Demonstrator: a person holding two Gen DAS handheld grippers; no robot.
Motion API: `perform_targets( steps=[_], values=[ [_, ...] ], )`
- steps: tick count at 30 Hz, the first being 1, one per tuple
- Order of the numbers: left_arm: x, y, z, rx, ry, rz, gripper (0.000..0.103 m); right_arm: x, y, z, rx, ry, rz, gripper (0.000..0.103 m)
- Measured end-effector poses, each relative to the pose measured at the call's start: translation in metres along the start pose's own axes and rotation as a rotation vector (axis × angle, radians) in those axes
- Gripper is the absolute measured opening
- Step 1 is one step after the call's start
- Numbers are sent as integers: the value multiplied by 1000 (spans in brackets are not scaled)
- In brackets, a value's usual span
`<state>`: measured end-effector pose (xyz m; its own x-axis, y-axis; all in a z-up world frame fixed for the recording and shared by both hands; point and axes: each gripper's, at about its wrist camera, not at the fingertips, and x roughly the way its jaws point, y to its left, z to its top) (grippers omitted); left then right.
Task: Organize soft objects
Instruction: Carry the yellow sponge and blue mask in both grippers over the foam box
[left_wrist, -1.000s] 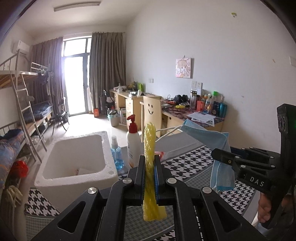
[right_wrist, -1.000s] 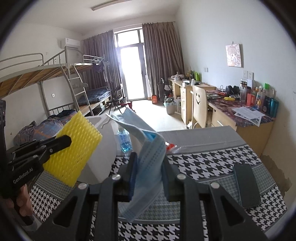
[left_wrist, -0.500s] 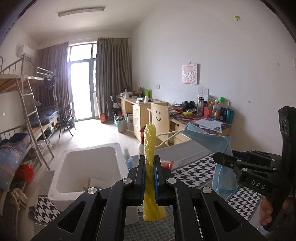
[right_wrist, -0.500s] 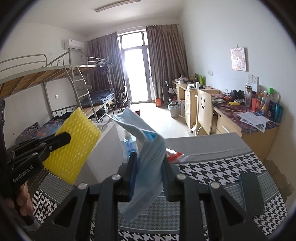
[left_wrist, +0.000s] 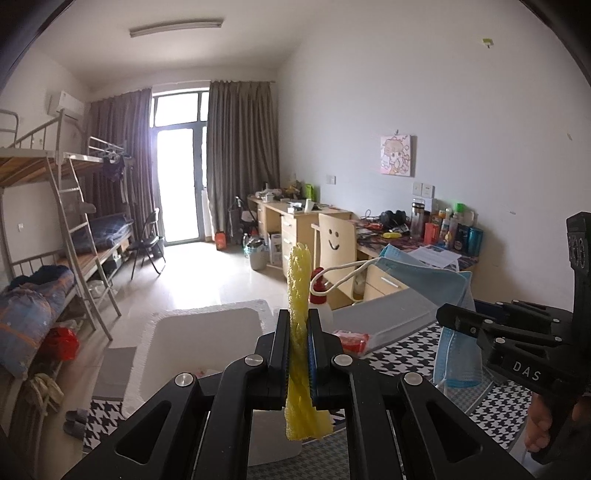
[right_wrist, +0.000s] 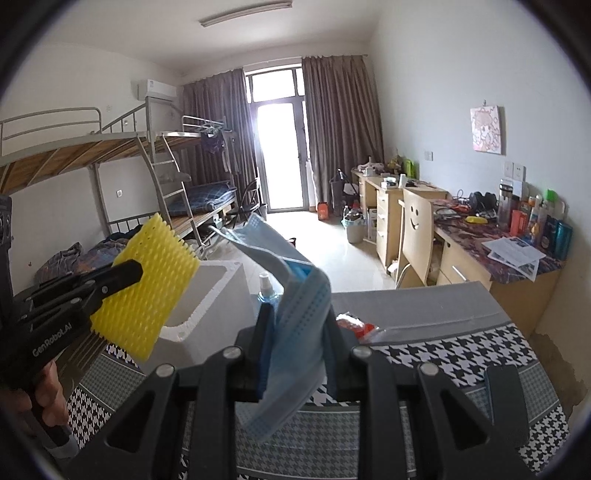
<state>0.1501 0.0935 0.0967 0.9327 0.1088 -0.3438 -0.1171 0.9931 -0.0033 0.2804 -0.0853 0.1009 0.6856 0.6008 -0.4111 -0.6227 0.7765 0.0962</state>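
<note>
We've got the left gripper (left_wrist: 299, 354) clamped on the yellow foam net (left_wrist: 300, 295) and the right gripper (right_wrist: 297, 343) pinching the blue face mask (right_wrist: 295, 325), both carried above the table's left edge. Next, probably drop them into the white foam box (left_wrist: 207, 332).

"DAS" in white on the right gripper (left_wrist: 447, 320) body, seen from left wrist view. "GenRoboLAI", last letters unclear, in white on the left gripper (right_wrist: 133, 272) body, right wrist view. Desk bottle labels too small to read.

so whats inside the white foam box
In the left wrist view the foam box shows bare white inner walls. The left gripper and its yellow net cover most of the bottom.
</note>
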Motion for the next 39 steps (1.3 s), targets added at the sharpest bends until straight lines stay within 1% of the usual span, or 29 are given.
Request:
perform_targets(
  steps=[4,14,29,34,39],
  values=[
    [0,4,4,1,-8,18,8,4,2,6,2,7,29,29],
    [5,22,8,-25,-13,91,8,17,17,18,-34,13,45,29],
    [16,47,5,-57,9,180,8,38,38,28,-75,42,82,29],
    [24,55,2,-77,34,195,8,44,47,31,-94,49,96,29],
    [31,63,-2,-98,58,189,9,55,54,34,-101,70,108,29]
  ],
)
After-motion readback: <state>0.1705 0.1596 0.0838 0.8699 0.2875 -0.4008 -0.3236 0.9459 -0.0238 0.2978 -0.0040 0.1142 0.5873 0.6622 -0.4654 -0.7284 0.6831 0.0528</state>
